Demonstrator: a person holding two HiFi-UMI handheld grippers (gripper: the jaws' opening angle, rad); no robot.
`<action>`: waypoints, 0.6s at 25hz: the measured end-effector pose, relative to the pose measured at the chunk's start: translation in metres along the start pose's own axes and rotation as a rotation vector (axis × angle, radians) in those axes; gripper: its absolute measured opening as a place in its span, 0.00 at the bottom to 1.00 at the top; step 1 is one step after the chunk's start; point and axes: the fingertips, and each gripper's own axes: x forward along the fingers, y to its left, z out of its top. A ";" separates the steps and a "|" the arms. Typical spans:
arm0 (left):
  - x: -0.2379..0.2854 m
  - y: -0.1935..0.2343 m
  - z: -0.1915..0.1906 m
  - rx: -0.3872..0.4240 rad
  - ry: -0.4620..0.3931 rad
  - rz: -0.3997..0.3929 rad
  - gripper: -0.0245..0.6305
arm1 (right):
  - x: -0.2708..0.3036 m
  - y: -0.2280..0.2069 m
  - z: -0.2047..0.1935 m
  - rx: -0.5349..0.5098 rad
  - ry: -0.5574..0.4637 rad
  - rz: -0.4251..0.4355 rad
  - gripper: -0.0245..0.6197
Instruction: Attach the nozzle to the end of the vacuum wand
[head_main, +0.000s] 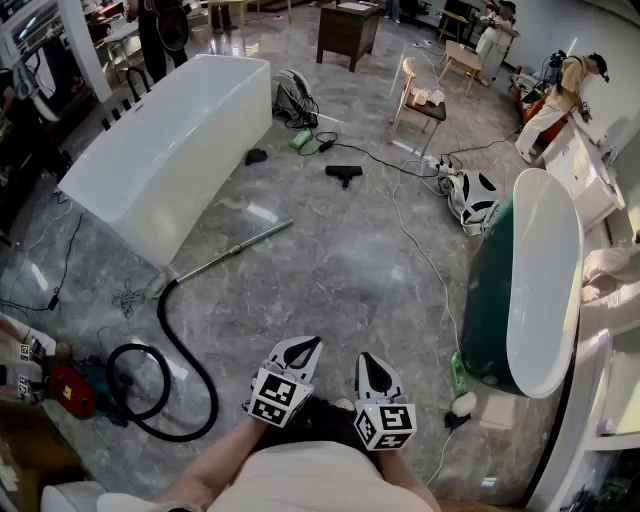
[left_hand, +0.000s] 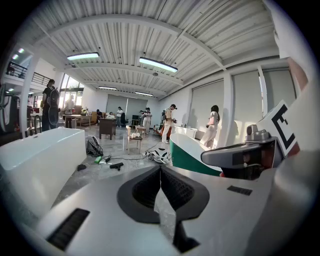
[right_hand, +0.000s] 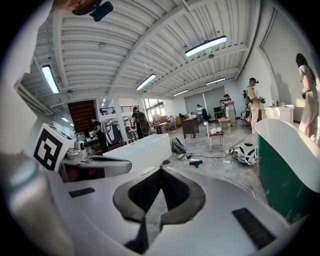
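A small black nozzle (head_main: 343, 174) lies on the grey floor far ahead, also seen as the nozzle (left_hand: 116, 165) and the nozzle (right_hand: 195, 162) in the two gripper views. The silver vacuum wand (head_main: 235, 249) lies on the floor beside the white tub, its black hose (head_main: 178, 352) curling back to a red vacuum body (head_main: 66, 390) at the lower left. My left gripper (head_main: 304, 344) and right gripper (head_main: 368, 358) are held side by side close to my body, far from the wand and the nozzle. Both are shut with nothing between the pads (left_hand: 160, 168) (right_hand: 160, 170).
A long white bathtub (head_main: 170, 150) stands at the left, and a green-and-white tub (head_main: 520, 290) at the right. A thin cable (head_main: 420, 250) crosses the floor. A wooden chair (head_main: 420, 100), a backpack (head_main: 293, 97) and a white-and-black bag (head_main: 478, 197) lie beyond. People stand at the back.
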 end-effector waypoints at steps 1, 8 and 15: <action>-0.001 0.000 -0.001 0.005 0.004 -0.002 0.05 | 0.000 0.002 0.000 0.004 -0.001 0.000 0.06; -0.012 0.010 -0.008 0.011 0.014 -0.009 0.05 | 0.004 0.020 -0.005 0.005 0.002 -0.001 0.06; -0.024 0.019 -0.017 0.030 0.014 -0.027 0.05 | -0.001 0.027 -0.008 0.071 -0.060 -0.043 0.06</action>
